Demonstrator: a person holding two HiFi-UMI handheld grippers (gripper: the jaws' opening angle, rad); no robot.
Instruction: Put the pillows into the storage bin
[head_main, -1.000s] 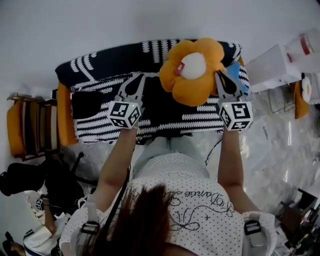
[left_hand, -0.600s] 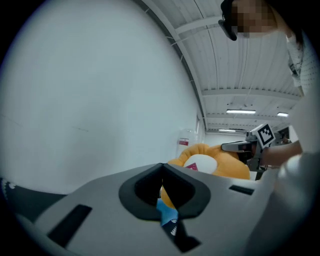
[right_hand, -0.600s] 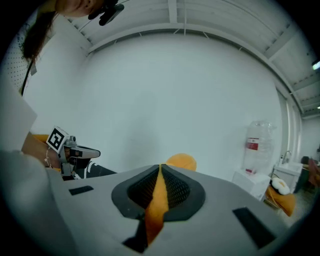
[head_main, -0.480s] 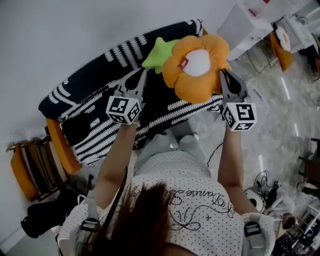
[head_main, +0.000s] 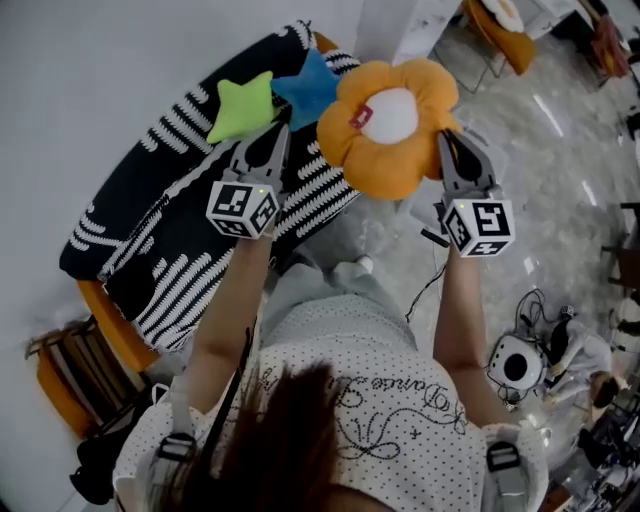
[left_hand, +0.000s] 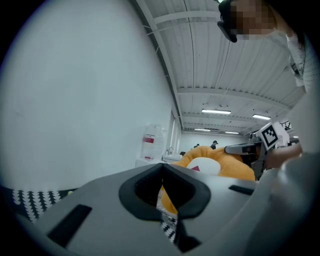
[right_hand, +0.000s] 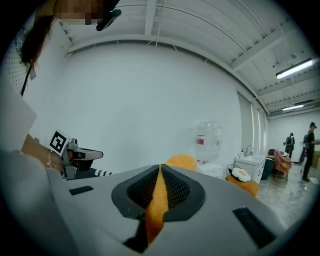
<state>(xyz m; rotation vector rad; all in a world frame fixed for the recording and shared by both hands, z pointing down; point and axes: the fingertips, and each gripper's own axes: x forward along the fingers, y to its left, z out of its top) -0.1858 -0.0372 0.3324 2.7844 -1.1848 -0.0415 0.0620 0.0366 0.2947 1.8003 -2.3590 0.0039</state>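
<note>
While the orange flower pillow (head_main: 390, 130) hangs in the air ahead of the person, at 12 o'clock in the head view, no storage bin shows in any view, so I judge the job barely started: this pillow is lifted but not yet stowed. A green star pillow (head_main: 242, 106) and a blue star pillow (head_main: 308, 88) lie at its 9 to 10 o'clock on the black-and-white sofa (head_main: 170, 230), untouched and left to do.

The right gripper (head_main: 447, 140) sits at the pillow's 3 o'clock edge, its fingers clamped on a fold of orange cloth that fills the slit between them. The left gripper (head_main: 275, 135) is at the pillow's 9 o'clock, just beside its edge; its fingers are pressed together, and I see nothing pinched in them.

Both arms reach straight forward, the grippers roughly level and side by side, marker cubes facing up, with pale floor (head_main: 560, 200) below at 3 o'clock.
</note>
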